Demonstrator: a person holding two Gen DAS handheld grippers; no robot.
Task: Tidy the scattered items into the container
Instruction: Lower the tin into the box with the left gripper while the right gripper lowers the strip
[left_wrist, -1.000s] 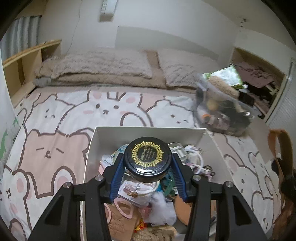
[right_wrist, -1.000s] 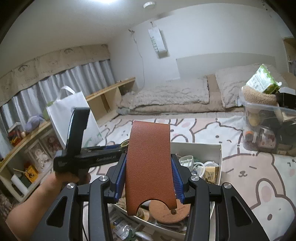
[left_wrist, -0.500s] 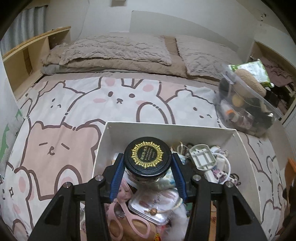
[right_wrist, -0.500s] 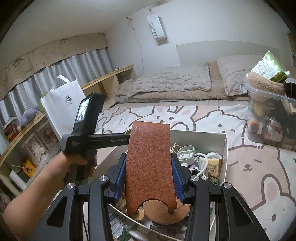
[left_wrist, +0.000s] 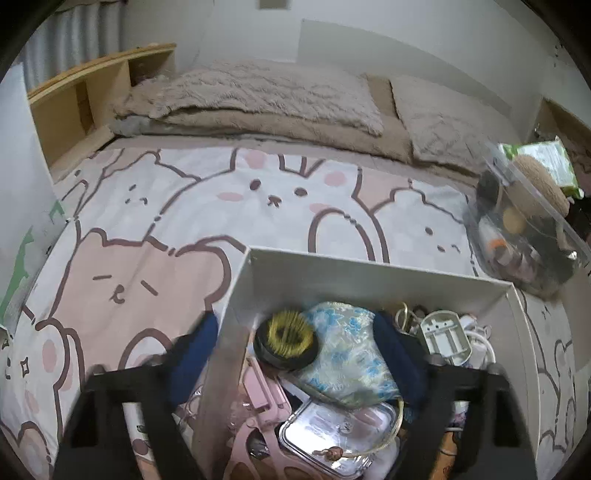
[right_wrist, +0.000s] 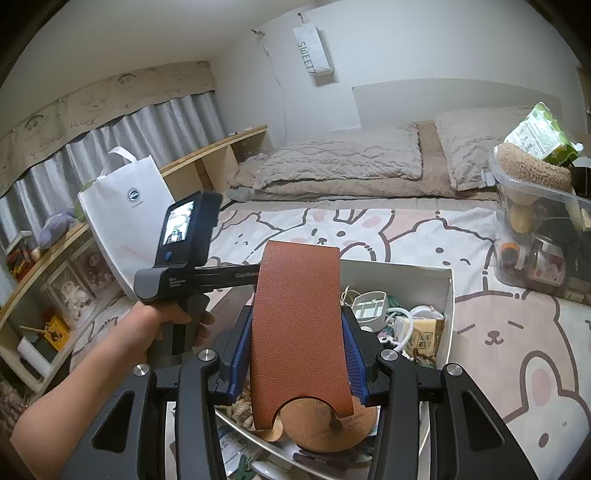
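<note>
A white box (left_wrist: 369, 275) full of small items sits on the bed; it also shows in the right wrist view (right_wrist: 448, 295). My left gripper (left_wrist: 295, 343) is open, its fingers blurred and spread astride the box's left wall. The black jar with a gold lid (left_wrist: 285, 344) lies loose inside the box, next to a blue floral pouch (left_wrist: 347, 350). My right gripper (right_wrist: 298, 332) is shut on a brown leather case (right_wrist: 298, 325) and holds it above the box's near end. The left handle (right_wrist: 184, 258) is held in a hand to the left.
A clear plastic tub (left_wrist: 524, 240) packed with jars and a brush stands to the right of the box, also in the right wrist view (right_wrist: 543, 229). A white tote bag (right_wrist: 125, 206) leans on wooden shelves (right_wrist: 44, 295) at the left. Pillows (left_wrist: 258, 99) lie at the bed's far end.
My left gripper has opened and let go of the black jar, which now rests in the box. The left gripper dropped lower into the box. The right gripper still holds the leather case.
</note>
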